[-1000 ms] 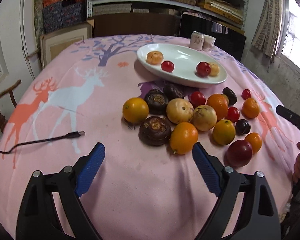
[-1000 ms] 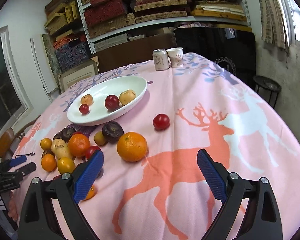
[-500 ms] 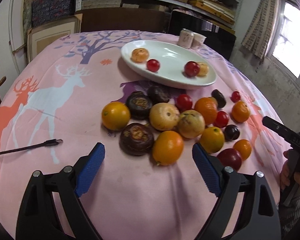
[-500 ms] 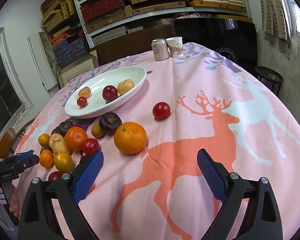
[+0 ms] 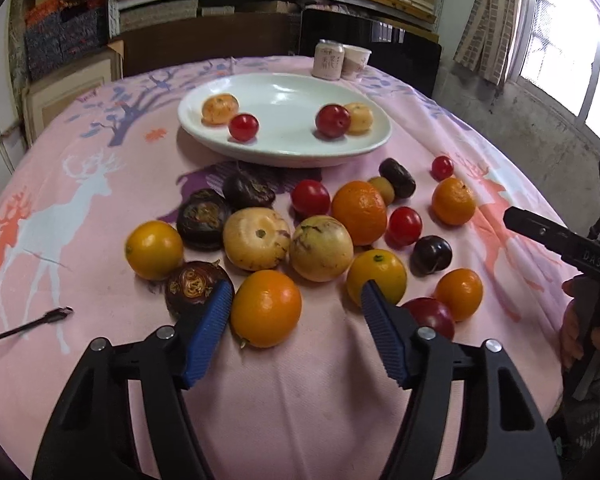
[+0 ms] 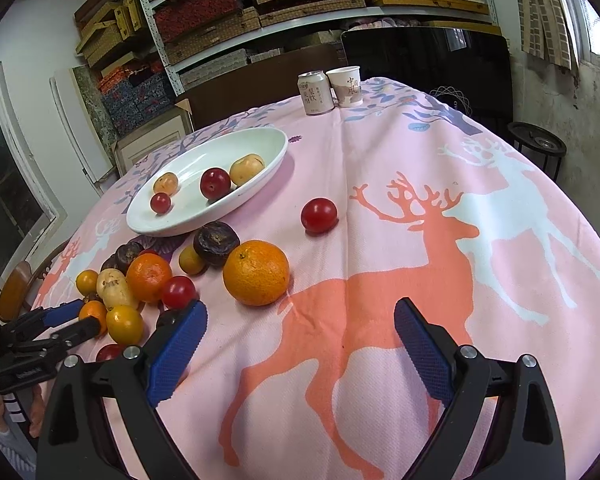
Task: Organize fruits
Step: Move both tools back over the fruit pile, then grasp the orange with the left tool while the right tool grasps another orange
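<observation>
I am holding my left gripper (image 5: 296, 312) low over the near edge of the round table (image 5: 300, 400), and its blue jaws are closing around an orange fruit (image 5: 266, 308) that is sitting at the near side of the fruit pile. The left pad is lying just beside the fruit's left flank while the right pad is standing clear of it, so nothing is being squeezed yet. A dark, wrinkled fruit (image 5: 194, 286) is lying just left of the left pad, and a yellow-orange fruit (image 5: 376, 276) is sitting just behind the right pad. The rest of the pile is spreading across the middle of the pink deer-print cloth: two pale yellow fruits, several red ones, dark ones and more oranges. The white oval plate (image 5: 284, 148) is sitting beyond the pile toward the far edge, carrying two red fruits and two pale orange ones. A can (image 5: 328, 59) and a paper cup (image 5: 355, 62) are standing together at the far edge. I am keeping my right gripper (image 6: 300, 340) over the near right part of the table with its jaws spread wide and nothing between them; a large orange (image 6: 256, 272) is lying just ahead of its left pad, and a single red fruit (image 6: 318, 215) is sitting apart beyond that.
</observation>
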### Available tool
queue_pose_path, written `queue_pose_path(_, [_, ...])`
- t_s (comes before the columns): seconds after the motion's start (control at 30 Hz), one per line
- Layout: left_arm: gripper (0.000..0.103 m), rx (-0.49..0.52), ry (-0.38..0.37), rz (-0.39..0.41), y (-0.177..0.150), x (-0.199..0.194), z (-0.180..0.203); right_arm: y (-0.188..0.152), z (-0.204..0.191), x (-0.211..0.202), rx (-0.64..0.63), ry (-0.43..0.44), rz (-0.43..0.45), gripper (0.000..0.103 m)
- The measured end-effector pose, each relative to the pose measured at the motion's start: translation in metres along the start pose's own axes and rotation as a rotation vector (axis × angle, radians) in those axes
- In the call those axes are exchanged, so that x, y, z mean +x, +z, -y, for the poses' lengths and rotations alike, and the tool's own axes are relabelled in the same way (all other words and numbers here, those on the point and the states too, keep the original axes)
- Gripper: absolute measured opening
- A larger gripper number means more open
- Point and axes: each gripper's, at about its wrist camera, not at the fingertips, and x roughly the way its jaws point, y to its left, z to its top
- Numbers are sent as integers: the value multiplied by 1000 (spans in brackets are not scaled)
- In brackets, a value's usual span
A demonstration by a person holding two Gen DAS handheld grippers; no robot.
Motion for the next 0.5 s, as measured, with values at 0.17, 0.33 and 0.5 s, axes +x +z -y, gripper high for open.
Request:
queue_pose_path(0.17, [39,13,-70,-80,-6,11,3,1,7,3,35,15,-13,95])
queue_pose_path(0.33, [41,-6,-72,-80,-3,14,-1,0,11,2,60,25,-13,95])
queue_pose_path(0.5, [38,40,-38,-77,-8,11,8,1,12,3,61,31,-13,95])
